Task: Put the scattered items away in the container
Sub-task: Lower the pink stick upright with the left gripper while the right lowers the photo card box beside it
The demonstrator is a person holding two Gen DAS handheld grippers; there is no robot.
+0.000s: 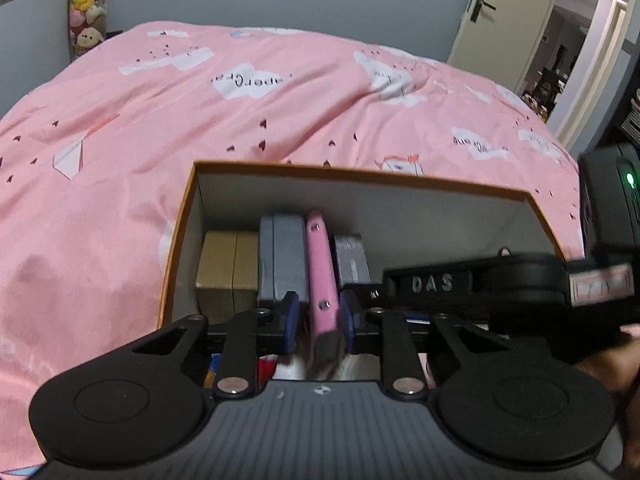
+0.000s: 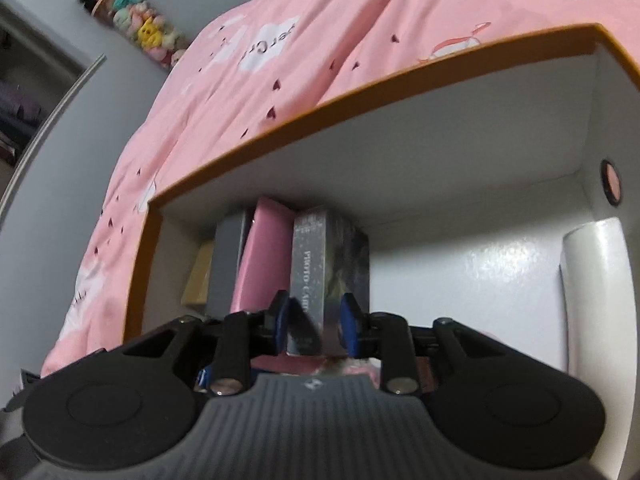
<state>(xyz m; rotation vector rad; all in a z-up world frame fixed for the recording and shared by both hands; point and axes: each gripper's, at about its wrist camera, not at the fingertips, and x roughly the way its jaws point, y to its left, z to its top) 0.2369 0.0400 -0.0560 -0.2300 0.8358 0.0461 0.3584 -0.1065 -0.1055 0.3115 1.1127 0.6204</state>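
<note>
An orange-rimmed box with white inside walls lies on the pink bed. Standing on edge inside, left to right, are a tan box, a grey box, a pink case and a silver photo-card box. My left gripper straddles the near end of the pink case, with a gap at its left pad. My right gripper is shut on the silver photo-card box, beside the pink case. The right gripper's body reaches in from the right in the left wrist view.
A white glossy cylinder stands at the box's right wall, under a round hole. The pink cloud-print duvet surrounds the box. A column of plush toys hangs in the far corner. An open door is at the back right.
</note>
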